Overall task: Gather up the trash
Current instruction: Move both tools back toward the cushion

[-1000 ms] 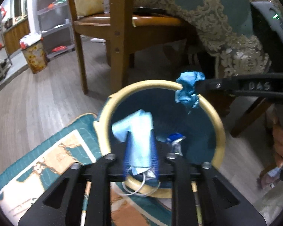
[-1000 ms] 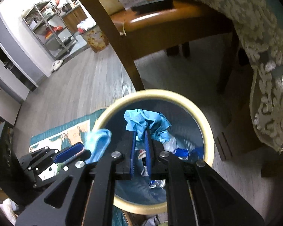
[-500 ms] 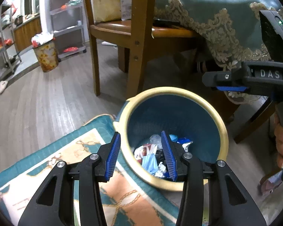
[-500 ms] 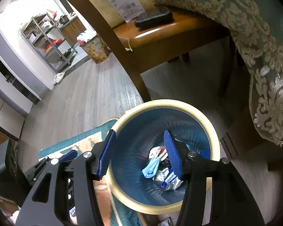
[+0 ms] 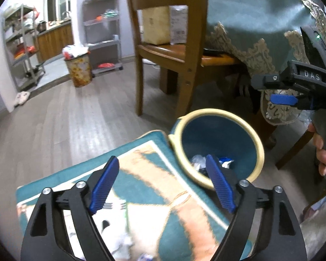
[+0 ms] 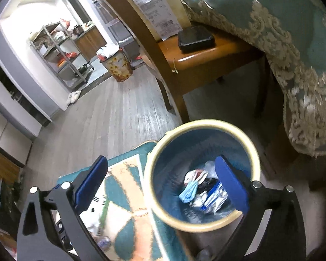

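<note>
A round bin (image 6: 210,223) with a cream rim and a ribbed blue inside stands upright on the floor, its side touching the edge of a teal patterned rug. At its bottom lies a small heap of trash (image 6: 203,192): a crumpled light-blue face mask (image 6: 188,192), white and silvery wrappers, and something dark. From the left wrist view only a few white and blue scraps (image 5: 225,161) show past the bin's near rim (image 5: 197,175).
</note>
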